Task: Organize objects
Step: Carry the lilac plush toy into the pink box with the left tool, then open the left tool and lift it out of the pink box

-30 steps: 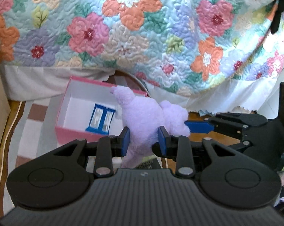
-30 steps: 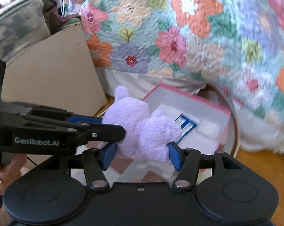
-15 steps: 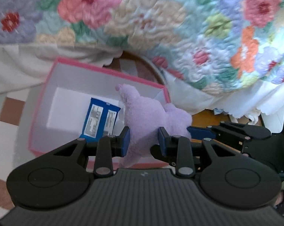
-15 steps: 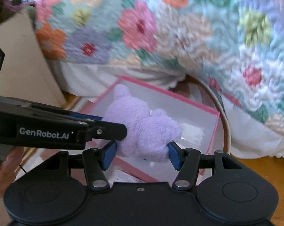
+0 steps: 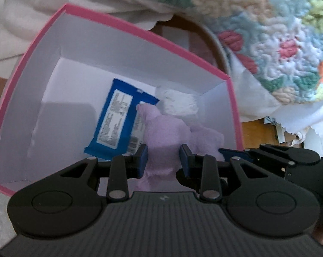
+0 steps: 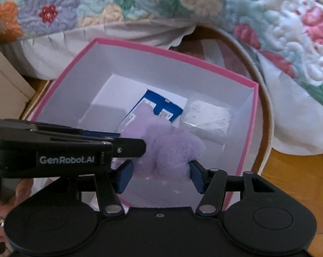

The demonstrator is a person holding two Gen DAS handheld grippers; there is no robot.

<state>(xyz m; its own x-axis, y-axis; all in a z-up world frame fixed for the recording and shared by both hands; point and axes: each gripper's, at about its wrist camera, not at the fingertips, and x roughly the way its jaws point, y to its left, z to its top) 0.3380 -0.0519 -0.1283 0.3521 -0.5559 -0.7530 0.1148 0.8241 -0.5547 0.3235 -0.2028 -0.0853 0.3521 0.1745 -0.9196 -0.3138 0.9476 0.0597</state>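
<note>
Purple plush toy (image 5: 161, 137) hangs over the open pink box (image 5: 127, 24), pinched from two sides at once. Left hand-held gripper (image 5: 162, 160) has its blue pads pressed into the lower part of the toy, the soft body bulging between them; right hand-held gripper (image 6: 159, 172) is clamped across the toy's wider part, one pad on each flank. In the right wrist view the toy (image 6: 161, 143) sits low inside the mouth of the box (image 6: 253, 115), with the left tool's black arm reaching in from the left edge and touching it. In the left wrist view the right tool's blue fingertip meets the toy from the right. On the white box floor lies a blue packet (image 5: 116, 124) with a printed label, partly hidden behind the toy, and just beside it toward the far right corner a white wrapped item (image 5: 178, 102). Whether the toy touches the packet cannot be told. Behind the box a flowered quilt (image 6: 86, 2) drapes down with a pale sheet under it, and wooden floor (image 6: 298, 171) shows at the right.
</note>
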